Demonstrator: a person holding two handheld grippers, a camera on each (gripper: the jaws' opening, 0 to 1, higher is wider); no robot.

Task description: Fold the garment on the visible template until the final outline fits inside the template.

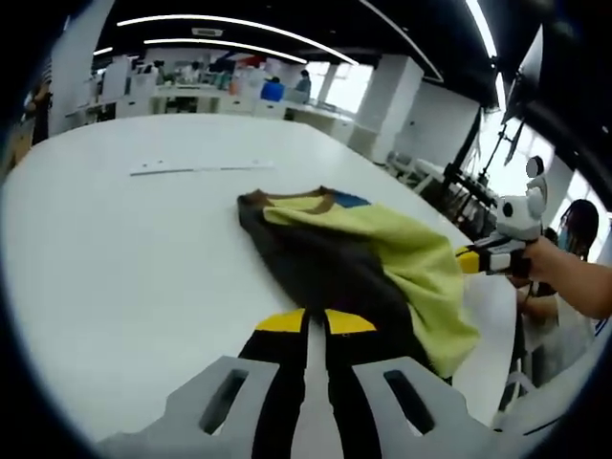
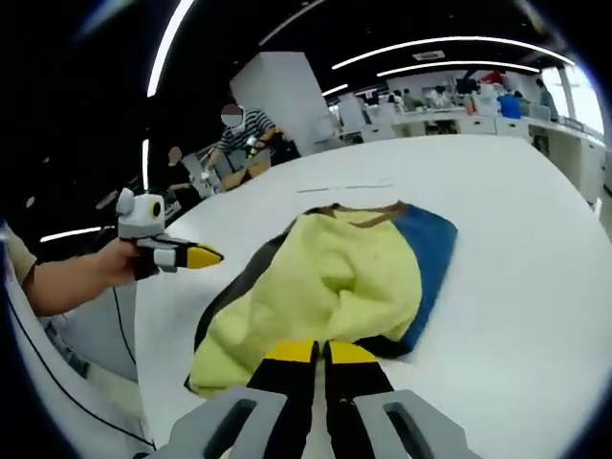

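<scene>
left hand-held gripper (image 1: 316, 320) clenched, grasping nothing, at the garment (image 1: 363, 253) edge. garment lies bunched mid-counter (image 1: 124, 249), yellow layer over dark, partly folded. no template outline discernible; fit unconfirmed. right hand-held gripper (image 2: 320, 352) clenched, empty, at garment's near edge.

Seated person in striped shirt (image 2: 241, 129), distant desks (image 1: 191, 96)

Bright, even light from ceiling strip lights (image 1: 220, 21) at twelve o'clock; window (image 1: 352, 84) glare blown out; edges bowed, slightly soft.
</scene>
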